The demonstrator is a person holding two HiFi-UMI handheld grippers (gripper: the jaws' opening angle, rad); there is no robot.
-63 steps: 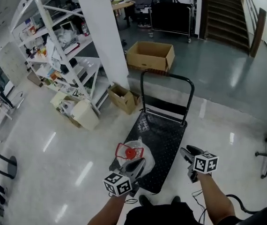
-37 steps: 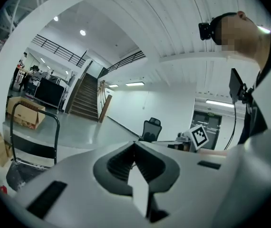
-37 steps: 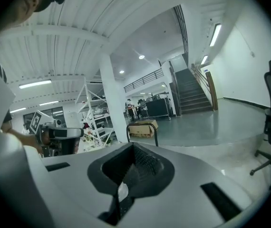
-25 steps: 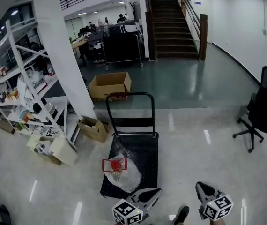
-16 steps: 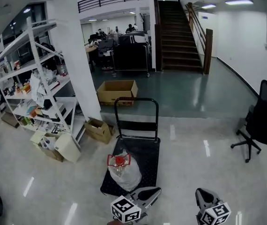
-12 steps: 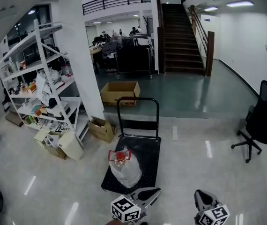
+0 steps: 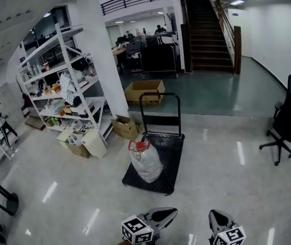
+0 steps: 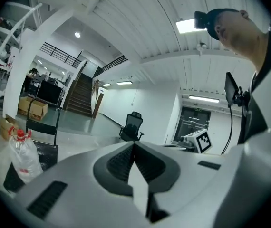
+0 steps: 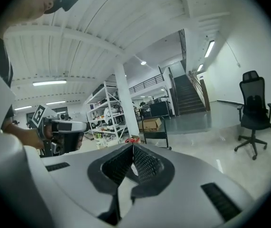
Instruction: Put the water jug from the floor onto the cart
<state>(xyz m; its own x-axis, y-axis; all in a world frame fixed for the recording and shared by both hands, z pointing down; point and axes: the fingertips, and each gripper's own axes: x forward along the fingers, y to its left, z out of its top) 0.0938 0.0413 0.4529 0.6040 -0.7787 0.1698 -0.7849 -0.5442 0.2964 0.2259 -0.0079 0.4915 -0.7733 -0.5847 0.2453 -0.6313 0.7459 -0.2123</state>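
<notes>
Farther off now, water jug (image 7: pixel 145 161) stands on cart (image 7: pixel 172 160) across glossy floor (image 7: pixel 227 188).

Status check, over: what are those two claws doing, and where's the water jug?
Left gripper shut, empty. Right gripper shut, empty. Clear plastic water jug with red cap standing on black platform cart, well ahead of both grippers. Nothing in between.

Head view: high behind the jaws, facing forward and down. Gripper views: low, level along their own jaws. Shared by all: cart (image 7: pixel 169 156), jug (image 7: pixel 146 163), far ahead.
</notes>
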